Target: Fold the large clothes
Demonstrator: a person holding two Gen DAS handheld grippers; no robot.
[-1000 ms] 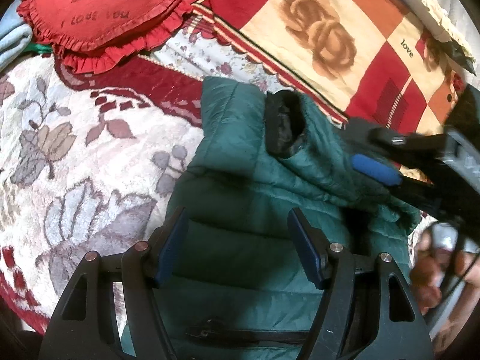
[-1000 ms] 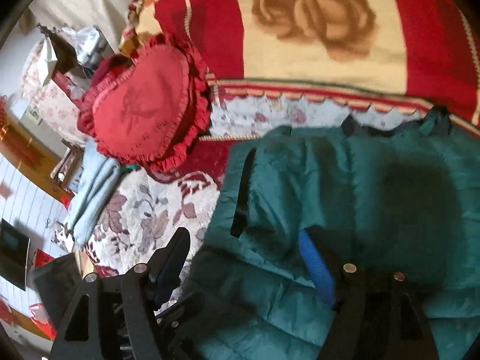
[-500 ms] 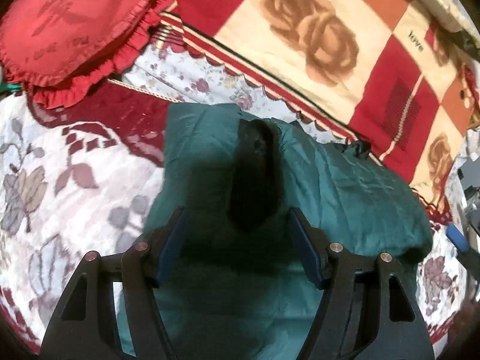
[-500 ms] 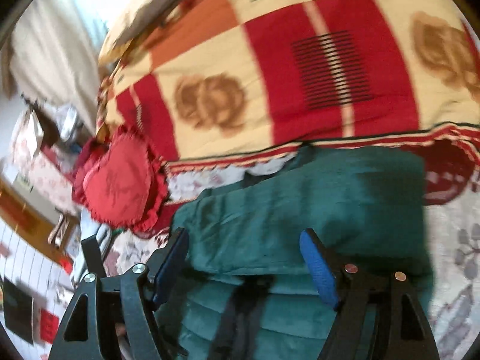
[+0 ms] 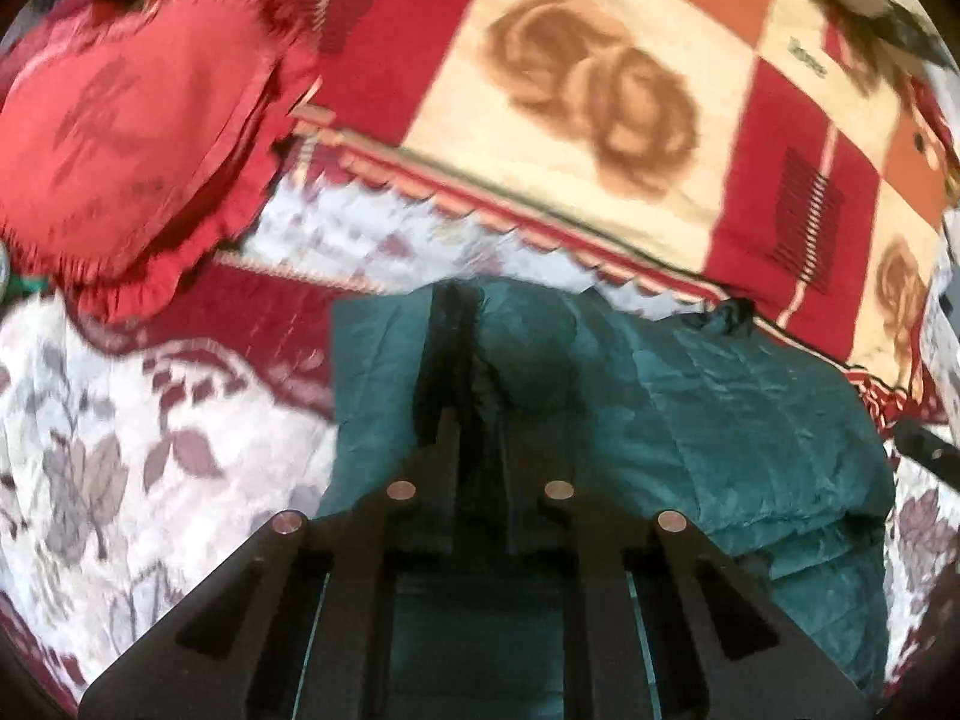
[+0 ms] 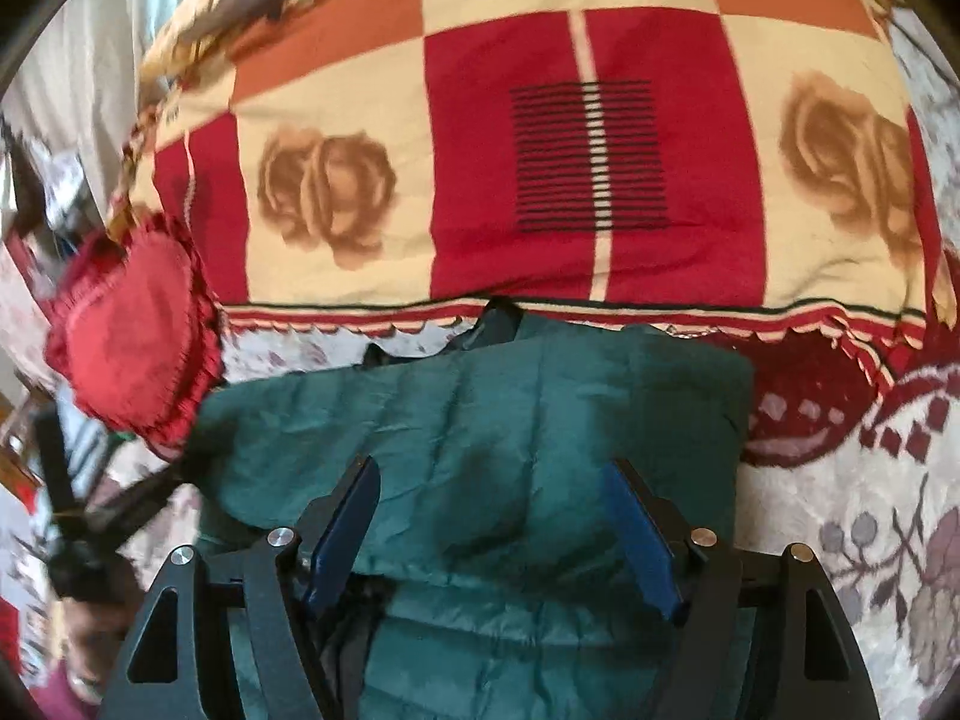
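Left wrist view: the green padded jacket (image 5: 690, 420) lies folded on the bed (image 5: 90, 450), just below the rose blanket (image 5: 600, 96). The left claw (image 5: 474, 420), spread a moment ago, now pinches its dark trim; the right claw (image 6: 492, 516) hovers spread, so another fold looks likely.
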